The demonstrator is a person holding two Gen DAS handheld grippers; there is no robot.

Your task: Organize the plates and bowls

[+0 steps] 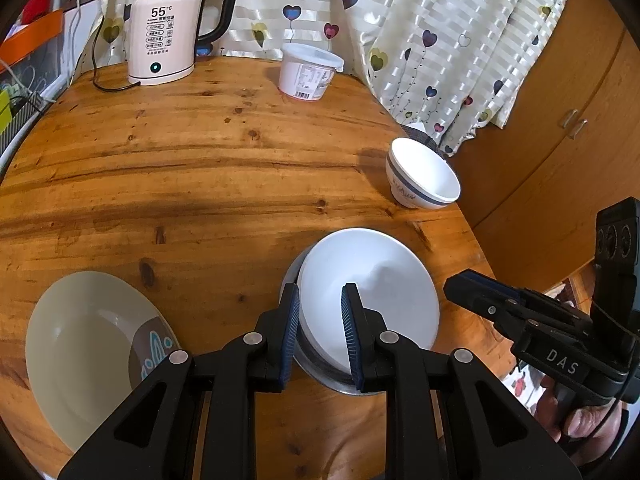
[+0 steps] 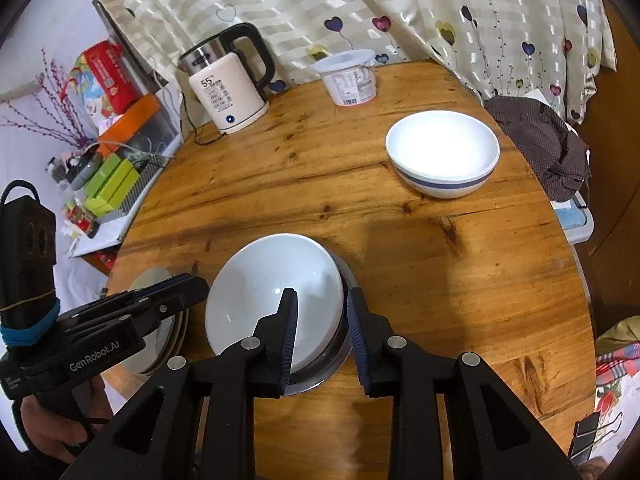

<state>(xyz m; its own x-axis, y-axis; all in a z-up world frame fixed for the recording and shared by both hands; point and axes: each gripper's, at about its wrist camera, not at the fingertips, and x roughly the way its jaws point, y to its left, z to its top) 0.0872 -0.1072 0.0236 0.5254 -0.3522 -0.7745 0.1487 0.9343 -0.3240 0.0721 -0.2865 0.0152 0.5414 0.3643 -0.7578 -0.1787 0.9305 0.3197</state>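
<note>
- A beige plate (image 1: 80,340) with a brown and blue pattern lay at the near left edge of the round wooden bench (image 1: 200,180).
- An electric kettle (image 1: 164,40) stood upright at the far left, by the heart-print curtain (image 1: 440,20).
- The left gripper (image 1: 320,292) hung over the plate's right side, its tips just beside the left rim of the white bowl (image 1: 360,272). Its jaws stood narrow, with a small gap and nothing between them.
- The white bowl sat nested in a metal dish (image 1: 326,378) at the near middle of the bench. The metal showed along the bowl's near and right sides.
- A lidded white tub (image 1: 308,72) stood far back, right of the kettle.
- The right gripper (image 2: 322,296) hovered at the bowl's right rim. Its jaws were narrowly parted and gripped nothing.
- A blue-banded white bowl (image 2: 442,156) stood alone at the far right, well apart from the nested pair.
- A dark cloth (image 2: 544,140) lay past the bench's right edge.
</note>
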